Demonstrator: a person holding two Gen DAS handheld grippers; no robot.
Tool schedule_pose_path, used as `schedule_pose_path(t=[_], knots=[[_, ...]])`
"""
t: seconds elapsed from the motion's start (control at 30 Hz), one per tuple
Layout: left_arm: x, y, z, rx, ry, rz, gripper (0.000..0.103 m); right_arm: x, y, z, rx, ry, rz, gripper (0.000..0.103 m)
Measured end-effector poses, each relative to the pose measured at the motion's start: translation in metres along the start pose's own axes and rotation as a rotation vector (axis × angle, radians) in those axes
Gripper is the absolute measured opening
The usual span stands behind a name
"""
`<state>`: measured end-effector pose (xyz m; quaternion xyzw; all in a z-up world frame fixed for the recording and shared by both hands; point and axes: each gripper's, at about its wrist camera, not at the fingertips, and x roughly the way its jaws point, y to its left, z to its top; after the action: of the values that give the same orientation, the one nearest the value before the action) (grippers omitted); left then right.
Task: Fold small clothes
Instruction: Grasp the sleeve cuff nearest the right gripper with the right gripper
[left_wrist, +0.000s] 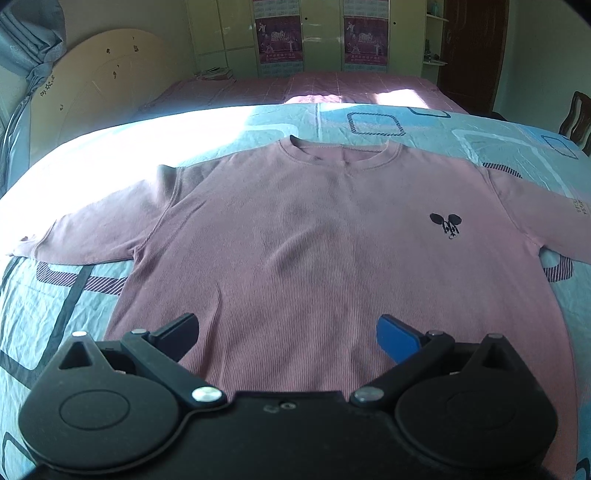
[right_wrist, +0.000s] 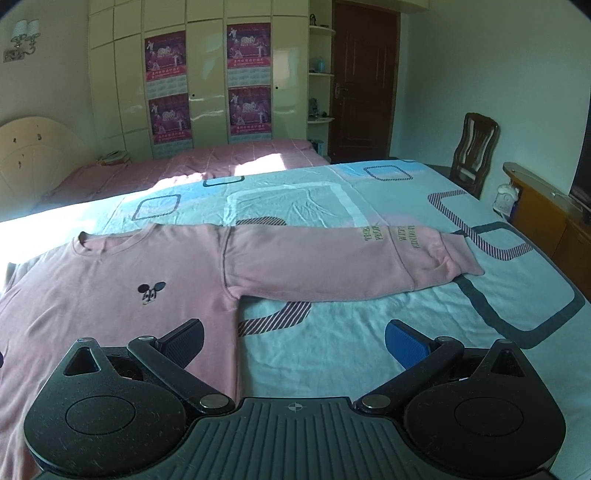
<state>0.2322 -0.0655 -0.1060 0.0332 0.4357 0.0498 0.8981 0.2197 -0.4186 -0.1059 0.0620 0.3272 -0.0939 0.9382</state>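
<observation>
A pink long-sleeved sweatshirt (left_wrist: 314, 236) lies flat and face up on the bed, collar away from me, both sleeves spread out sideways. A small black mouse emblem (left_wrist: 445, 223) marks its chest. My left gripper (left_wrist: 286, 338) is open above the lower middle of the shirt, nothing between its fingers. In the right wrist view the same sweatshirt (right_wrist: 110, 291) fills the left side, and its sleeve (right_wrist: 332, 264) with yellow lettering stretches to the right. My right gripper (right_wrist: 293, 341) is open over the shirt's right side edge, below the armpit, holding nothing.
The light blue bedsheet (right_wrist: 406, 321) with square patterns covers the bed. A second bed (right_wrist: 207, 162) with a pink cover stands behind. A wooden chair (right_wrist: 474, 151) and a low cabinet (right_wrist: 546, 206) stand at the right. Strong sunlight washes out the bed's far left.
</observation>
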Motion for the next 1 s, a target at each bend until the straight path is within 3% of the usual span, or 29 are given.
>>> schedule_pose_path(t=[0.3,0.47,0.53,0.57,0.83,1.0], knots=[[0.049,-0.029,0.026,0.065,-0.025,0.055,0.102,0.08,-0.096,0.027,0.182,0.022,-0.091,0.102],[0.073,-0.036,0.037,0.045,0.013,0.053,0.102,0.114,-0.131,0.028,0.242,0.066,-0.149,0.102],[0.078,-0.036,0.04,0.031,0.024,0.049,0.102,0.127,-0.141,0.025,0.263,0.083,-0.164,0.084],[0.08,-0.037,0.041,0.03,0.025,0.055,0.102,0.133,-0.147,0.025,0.279,0.099,-0.17,0.061],[0.099,-0.038,0.055,0.019,0.057,0.048,0.098,0.165,-0.181,0.02,0.412,0.107,-0.185,0.057],[0.106,-0.037,0.06,0.028,0.067,0.026,0.093,0.173,-0.185,0.026,0.422,0.086,-0.199,0.018]])
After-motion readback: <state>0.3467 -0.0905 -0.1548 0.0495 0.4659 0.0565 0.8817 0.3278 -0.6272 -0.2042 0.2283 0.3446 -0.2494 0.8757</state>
